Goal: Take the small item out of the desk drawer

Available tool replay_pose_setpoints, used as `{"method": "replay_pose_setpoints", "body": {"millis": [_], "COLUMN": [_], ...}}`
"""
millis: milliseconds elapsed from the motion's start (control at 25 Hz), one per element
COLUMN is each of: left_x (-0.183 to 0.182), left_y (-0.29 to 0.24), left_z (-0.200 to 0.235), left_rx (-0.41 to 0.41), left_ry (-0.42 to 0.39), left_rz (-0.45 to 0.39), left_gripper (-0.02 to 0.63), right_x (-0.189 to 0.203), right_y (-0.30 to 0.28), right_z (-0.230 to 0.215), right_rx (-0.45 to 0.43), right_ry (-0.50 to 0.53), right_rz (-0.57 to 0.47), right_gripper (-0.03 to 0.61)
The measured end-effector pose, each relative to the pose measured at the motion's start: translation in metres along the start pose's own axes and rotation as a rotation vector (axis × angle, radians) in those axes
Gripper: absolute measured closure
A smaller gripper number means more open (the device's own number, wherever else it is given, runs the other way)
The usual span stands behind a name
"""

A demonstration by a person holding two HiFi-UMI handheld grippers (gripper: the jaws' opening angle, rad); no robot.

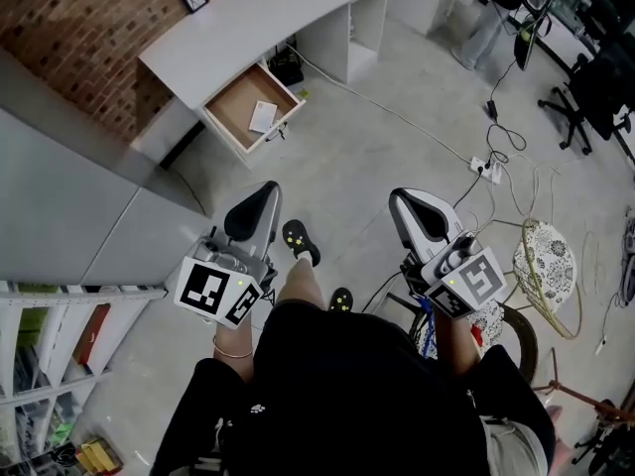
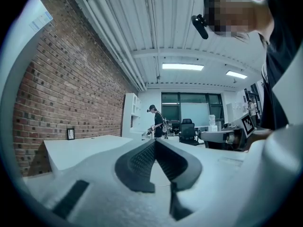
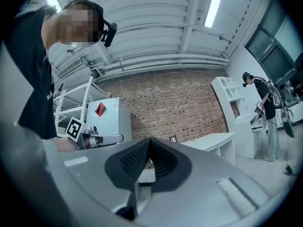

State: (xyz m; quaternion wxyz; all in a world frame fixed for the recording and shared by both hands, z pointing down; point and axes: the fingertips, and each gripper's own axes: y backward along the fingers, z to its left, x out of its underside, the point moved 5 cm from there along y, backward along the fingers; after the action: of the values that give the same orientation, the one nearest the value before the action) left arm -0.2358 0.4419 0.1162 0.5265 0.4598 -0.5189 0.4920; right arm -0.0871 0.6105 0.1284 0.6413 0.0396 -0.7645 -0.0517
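Observation:
A white desk (image 1: 248, 18) stands far ahead against the brick wall, and its wooden drawer (image 1: 230, 102) is pulled open. A small white item (image 1: 263, 116) lies flat inside the drawer. Both grippers are held at waist height, well short of the desk. My left gripper (image 1: 261, 194) is shut and holds nothing; in its own view the dark pads (image 2: 142, 162) meet at the tip of the left gripper (image 2: 155, 141). My right gripper (image 1: 405, 200) is shut and empty too, and its own view shows the right gripper (image 3: 150, 140) pointing at the brick wall and the desk (image 3: 213, 140).
A grey cabinet (image 1: 69, 206) and a white shelf rack (image 1: 60, 365) stand at the left. Cables and a power strip (image 1: 486, 170) cross the floor at the right, next to a round patterned seat (image 1: 546, 261). Office chairs (image 1: 595, 87) stand far right. Another person (image 2: 156, 122) stands far off.

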Motion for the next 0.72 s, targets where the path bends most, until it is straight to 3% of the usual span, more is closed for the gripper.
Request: {"method": "replay_pose_setpoints", "body": {"millis": [280, 720], "left_x": [0.006, 0.014], "left_y": [-0.017, -0.037], "left_z": [0.035, 0.101], "left_rx": [-0.006, -0.081], "left_ry": [0.018, 0.051], "left_rz": [-0.004, -0.010], "left_gripper": [0.615, 0.615], "right_x": [0.005, 0.010], "right_y": [-0.032, -0.110], "right_z": [-0.013, -0.038], "right_rx": [0.002, -0.077], "right_ry": [0.005, 0.014], "right_rz": [0.027, 0.072], "right_gripper": [0.566, 0.565]}}
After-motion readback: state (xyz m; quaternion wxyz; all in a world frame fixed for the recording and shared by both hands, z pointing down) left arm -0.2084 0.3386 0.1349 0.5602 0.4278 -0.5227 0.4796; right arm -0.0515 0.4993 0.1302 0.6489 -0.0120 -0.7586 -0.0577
